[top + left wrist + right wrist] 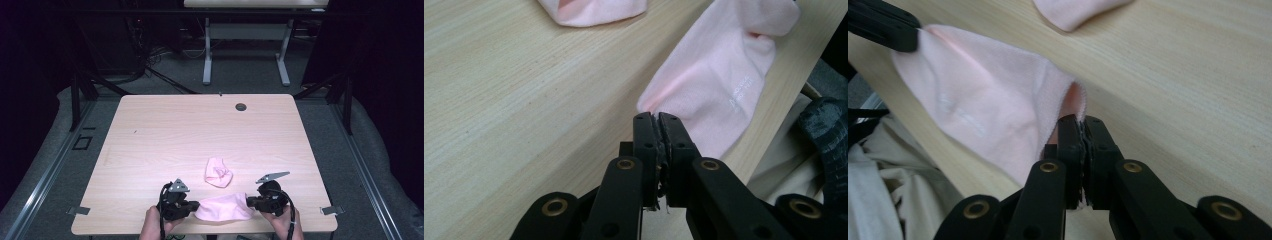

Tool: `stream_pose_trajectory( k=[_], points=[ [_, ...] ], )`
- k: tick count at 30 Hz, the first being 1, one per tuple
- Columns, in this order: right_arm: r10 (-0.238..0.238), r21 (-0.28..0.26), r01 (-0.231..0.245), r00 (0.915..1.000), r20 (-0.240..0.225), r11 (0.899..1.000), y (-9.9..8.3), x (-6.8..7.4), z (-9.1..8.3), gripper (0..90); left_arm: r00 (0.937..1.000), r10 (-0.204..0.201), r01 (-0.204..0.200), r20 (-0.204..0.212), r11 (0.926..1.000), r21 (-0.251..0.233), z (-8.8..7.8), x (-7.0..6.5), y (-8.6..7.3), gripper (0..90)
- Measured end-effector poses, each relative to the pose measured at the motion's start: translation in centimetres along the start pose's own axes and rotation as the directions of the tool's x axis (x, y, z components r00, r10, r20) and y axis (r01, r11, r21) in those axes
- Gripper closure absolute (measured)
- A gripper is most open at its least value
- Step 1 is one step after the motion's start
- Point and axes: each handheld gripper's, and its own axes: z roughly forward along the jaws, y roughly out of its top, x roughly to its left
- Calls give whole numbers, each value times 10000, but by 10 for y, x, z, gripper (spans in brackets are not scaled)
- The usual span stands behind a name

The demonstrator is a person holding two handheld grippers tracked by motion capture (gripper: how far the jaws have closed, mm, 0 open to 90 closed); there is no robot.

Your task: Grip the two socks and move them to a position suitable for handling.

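**Both tongs clamped on one pink sock at the desk's near edge**

Tongs first: the left tongs (192, 206) are shut on one end of a pink sock (223, 207), and the right tongs (251, 201) are shut on the opposite end, at its open cuff. The sock hangs stretched between them along the near edge of the desk (150, 140), flat and fairly taut. A second pink sock (218, 171) lies crumpled on the desk just beyond it, apart from both tongs and untouched.

As a judgement, the work looks like straightening or pairing the socks. The two-ended grip on the first sock is done and the fabric is pulled out; laying it down smooth, and anything to do with the crumpled sock, is not yet done. That puts things at an early to middle stage.

From above, the overall layout is plain: both hands at the near edge, the sock spanning between them, the other sock farther in. The left gripper view adds the detail that its jaws pinch a thin fold at the sock's (719, 85) edge, and it shows small pale lettering on the fabric. The right gripper view shows the cuff (1073, 102) gaping slightly above its closed jaws, with the left tongs (910, 37) biting the far corner.
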Motion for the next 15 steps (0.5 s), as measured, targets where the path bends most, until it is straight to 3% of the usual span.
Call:
stream_pose_trajectory(
  k=[5,9,11,15],
  points=[
    [-181,363,161,9983,545,9992,-5,3,13,855,9998,117,-112,-170,9996,256,3,5,2,873],
    [-147,418,105,9946,1028,9991,-10,3,12,781,9990,83,-64,-445,9991,423,5,10,1,870],
    [-29,353,-6,9952,975,9994,-11,1,9,726,9990,28,-10,-454,9992,409,5,13,0,850],
    [127,-141,-115,9959,891,9998,-10,-4,1,625,9987,-211,215,-459,9997,78,2,16,0,634]
  ],
)
